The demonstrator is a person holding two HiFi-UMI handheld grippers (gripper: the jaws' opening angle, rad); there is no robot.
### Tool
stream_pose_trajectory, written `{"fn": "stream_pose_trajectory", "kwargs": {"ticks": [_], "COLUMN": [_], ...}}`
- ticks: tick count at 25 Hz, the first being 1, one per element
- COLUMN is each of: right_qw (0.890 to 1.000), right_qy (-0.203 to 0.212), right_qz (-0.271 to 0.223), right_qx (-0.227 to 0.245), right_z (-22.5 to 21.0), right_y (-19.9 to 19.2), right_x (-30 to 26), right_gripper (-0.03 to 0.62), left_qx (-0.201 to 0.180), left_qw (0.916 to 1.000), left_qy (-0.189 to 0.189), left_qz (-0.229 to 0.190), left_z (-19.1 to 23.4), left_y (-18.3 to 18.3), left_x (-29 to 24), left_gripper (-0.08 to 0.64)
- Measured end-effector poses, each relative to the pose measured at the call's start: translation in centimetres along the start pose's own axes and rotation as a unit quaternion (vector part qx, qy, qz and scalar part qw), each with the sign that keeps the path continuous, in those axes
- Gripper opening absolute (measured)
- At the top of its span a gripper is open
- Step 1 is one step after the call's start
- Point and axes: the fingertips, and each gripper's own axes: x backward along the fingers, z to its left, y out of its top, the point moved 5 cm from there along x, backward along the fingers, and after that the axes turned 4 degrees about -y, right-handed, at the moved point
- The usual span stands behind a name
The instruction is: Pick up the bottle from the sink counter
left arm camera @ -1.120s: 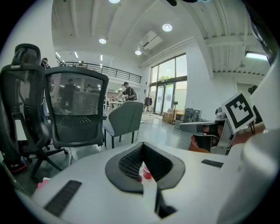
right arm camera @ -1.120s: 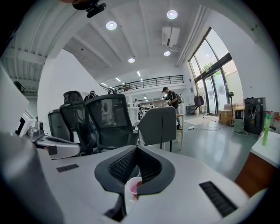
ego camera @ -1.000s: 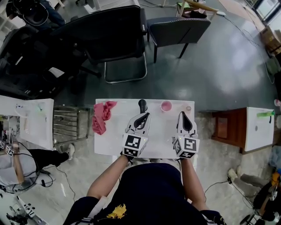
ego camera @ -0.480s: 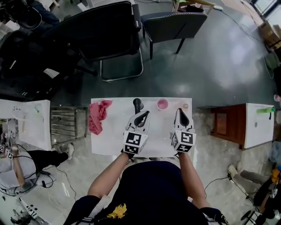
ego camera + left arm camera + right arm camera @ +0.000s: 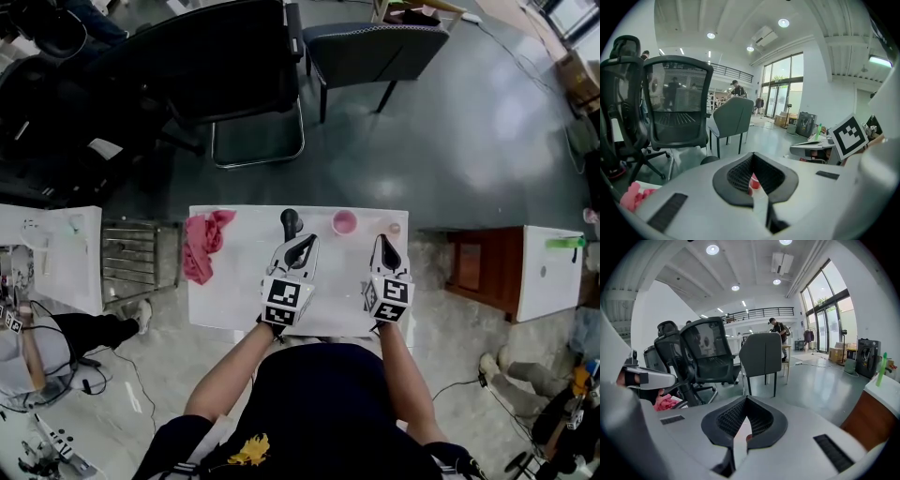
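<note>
The dark bottle (image 5: 292,223) stands upright near the far edge of the white table (image 5: 234,291). My left gripper (image 5: 306,242) hovers just short of it and slightly to its right, jaws shut with nothing between them. In the left gripper view the jaws (image 5: 752,155) meet in a closed slit. A dark rounded top (image 5: 708,160), probably the bottle, pokes up to their left. My right gripper (image 5: 383,241) hangs over the table's right part, well apart from the bottle. It is shut and empty in its own view (image 5: 746,399) too.
A pink cloth (image 5: 200,246) hangs over the table's left edge. A pink cup (image 5: 344,222) and a small round thing (image 5: 395,228) sit along the far edge. Beyond stand a black office chair (image 5: 216,66) and a grey chair (image 5: 375,42). A metal rack (image 5: 136,258) stands left, a brown cabinet (image 5: 469,267) right.
Both grippers have sunk toward the table, the right one more than the left. Their jaws stayed shut. The bottle has not moved.
</note>
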Motion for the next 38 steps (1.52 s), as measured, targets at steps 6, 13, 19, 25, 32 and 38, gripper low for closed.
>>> {"fn": "stream_pose_trajectory", "kwargs": {"ticks": [6,13,19,25,32,38], "right_qw": [1.0,1.0,0.999,1.0,1.0,0.999], "right_qy": [-0.001,-0.008,-0.017,-0.014,-0.022,-0.024], "right_qz": [0.014,0.027,0.029,0.019,0.022,0.03], "right_qx": [-0.003,-0.002,-0.001,0.0,-0.002,0.0], "right_z": [-0.5,-1.2,-1.8,-2.2,-2.4,-2.8], "right_y": [-1.3,-2.7,-3.4,-4.0,-5.4,-6.1], "right_x": [-1.0,-1.8,-2.7,-3.0,-2.9,-3.1], "right_gripper": [0.026,0.026,0.026,0.026,0.038,0.145], "left_qx": [-0.005,0.005,-0.004,-0.006,-0.017,0.002], "left_qw": [0.9999,0.9998,0.9998,0.9996,0.9997,1.0], "left_qy": [0.013,0.017,0.014,0.018,0.015,-0.005], "left_qz": [0.005,0.011,0.016,0.023,0.012,0.007], "left_z": [0.4,0.7,0.8,0.7,0.4,-1.9], "left_y": [-0.2,-0.3,-0.5,-1.0,-0.2,0.0], "left_x": [-0.2,-0.3,-0.3,-0.4,-0.4,0.0], "left_gripper": [0.018,0.018,0.018,0.018,0.017,0.018]}}
